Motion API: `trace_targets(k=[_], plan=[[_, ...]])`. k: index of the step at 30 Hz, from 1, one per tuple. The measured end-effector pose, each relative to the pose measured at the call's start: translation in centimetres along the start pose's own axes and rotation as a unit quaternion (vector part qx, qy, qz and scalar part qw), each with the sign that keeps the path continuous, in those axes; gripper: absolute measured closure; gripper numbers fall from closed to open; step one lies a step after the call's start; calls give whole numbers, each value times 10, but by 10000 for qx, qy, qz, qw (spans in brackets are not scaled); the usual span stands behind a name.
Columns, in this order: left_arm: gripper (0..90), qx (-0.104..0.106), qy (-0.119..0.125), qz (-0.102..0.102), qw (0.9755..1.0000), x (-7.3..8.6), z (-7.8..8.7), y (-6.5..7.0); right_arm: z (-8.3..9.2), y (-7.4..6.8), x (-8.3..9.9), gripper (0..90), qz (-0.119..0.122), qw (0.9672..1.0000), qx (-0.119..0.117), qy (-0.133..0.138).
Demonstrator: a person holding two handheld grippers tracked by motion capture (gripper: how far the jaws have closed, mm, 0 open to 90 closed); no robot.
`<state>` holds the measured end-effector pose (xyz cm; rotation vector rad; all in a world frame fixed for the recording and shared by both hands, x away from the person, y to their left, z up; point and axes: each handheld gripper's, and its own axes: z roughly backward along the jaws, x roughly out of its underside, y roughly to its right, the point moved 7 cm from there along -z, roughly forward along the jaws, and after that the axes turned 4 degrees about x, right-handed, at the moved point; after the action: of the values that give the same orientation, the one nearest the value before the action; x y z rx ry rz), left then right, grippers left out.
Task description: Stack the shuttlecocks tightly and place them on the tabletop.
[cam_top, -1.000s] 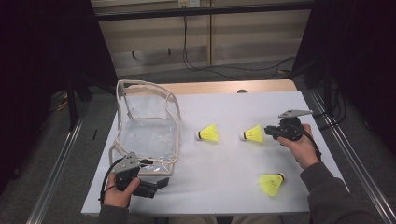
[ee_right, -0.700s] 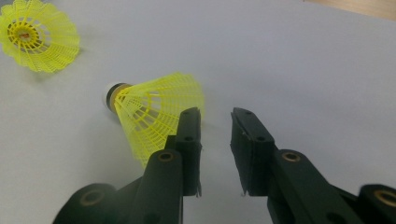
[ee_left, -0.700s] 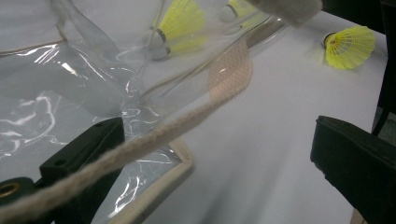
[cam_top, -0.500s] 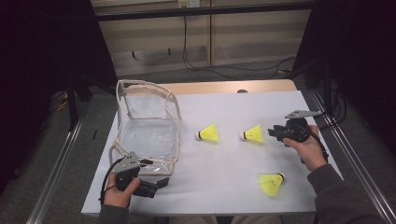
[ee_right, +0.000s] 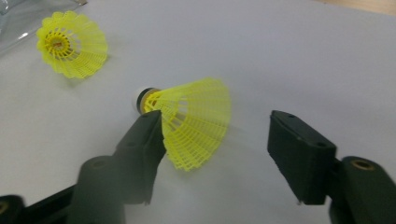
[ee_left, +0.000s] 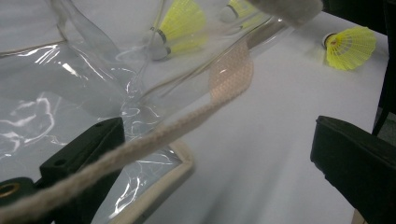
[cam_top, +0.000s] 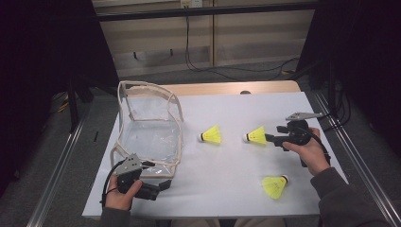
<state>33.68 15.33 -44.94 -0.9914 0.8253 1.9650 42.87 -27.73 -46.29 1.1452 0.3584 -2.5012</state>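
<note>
Three yellow shuttlecocks lie on the white table sheet (cam_top: 236, 170): one in the middle (cam_top: 211, 135), one to its right (cam_top: 256, 135), one near the front right (cam_top: 275, 186). My right gripper (cam_top: 270, 138) points at the right one's skirt. In the right gripper view that shuttlecock (ee_right: 191, 121) lies on the sheet between the jaws, which have just been opening and stand apart from it, the left jaw overlapping its skirt. My left gripper (cam_top: 164, 184) is open at the near corner of a clear plastic bag (cam_top: 151, 127) with beige trim (ee_left: 154, 140).
The bag stands open at the left of the sheet, its trim strap (ee_left: 229, 74) arching in front of the left gripper. A bare wooden strip (cam_top: 227, 88) runs along the table's far edge. Metal rails (cam_top: 352, 156) flank the table, and cables (cam_top: 198, 56) hang behind it.
The right hand has shifted only slightly beside the right shuttlecock, which lies where it was. The left hand and the bag have not moved.
</note>
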Motion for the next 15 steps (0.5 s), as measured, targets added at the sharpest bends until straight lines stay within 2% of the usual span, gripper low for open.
trace_targets(k=[8, 15], plan=[[34, 2, 7, 2, 10000, 0, 0, 0, -5, -7, -1, 201, 12, 10000, -83, -10], [31, 3, 7, -2, 10000, 0, 0, 0, -9, -11, -2, 134, -44, 9999, -130, -15]])
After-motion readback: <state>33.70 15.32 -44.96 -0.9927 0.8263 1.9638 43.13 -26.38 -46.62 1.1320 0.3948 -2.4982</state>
